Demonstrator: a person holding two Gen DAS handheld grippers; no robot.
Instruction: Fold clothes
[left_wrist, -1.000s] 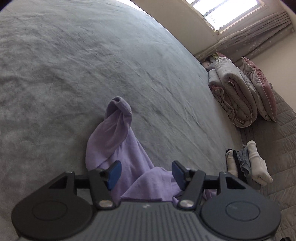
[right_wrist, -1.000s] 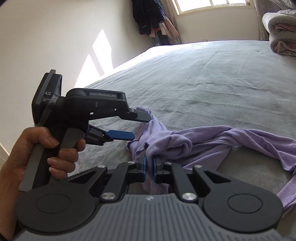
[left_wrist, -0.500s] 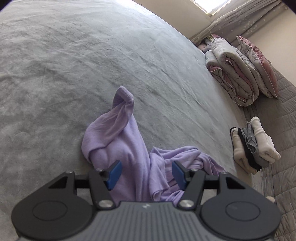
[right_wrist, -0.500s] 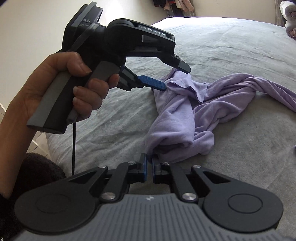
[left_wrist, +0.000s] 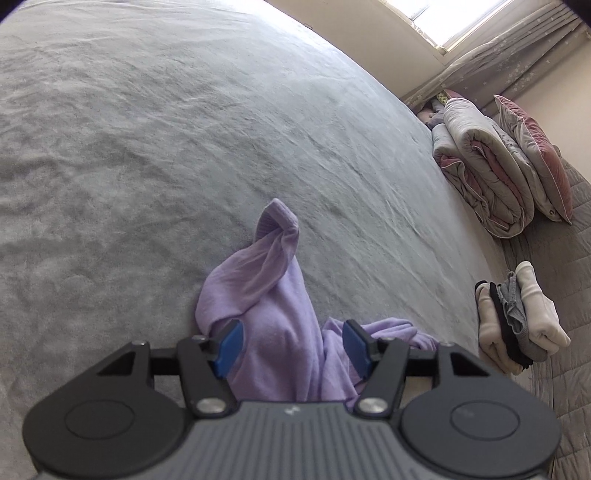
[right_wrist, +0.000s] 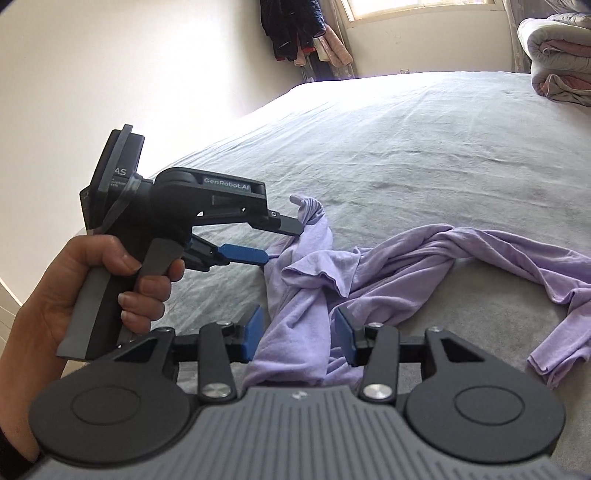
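A crumpled lilac long-sleeved top lies twisted on the grey bed cover. My right gripper hovers at its near fold. Its jaws are opening, with a band of the fabric between the blue pads and neither pad pressing on it. A hand holds my left gripper, which stands open at the top's left end beside an upturned cuff. In the left wrist view that gripper sits over the top, jaws wide and gripping nothing.
Folded quilts and a pink-edged pillow are piled at the bed's far right. A small stack of folded clothes lies nearer on a quilted cover. Dark garments hang by the window.
My right gripper's jaws have gone from shut to apart, and a fold of the top now lies between them. The left gripper has stayed open over the same end.
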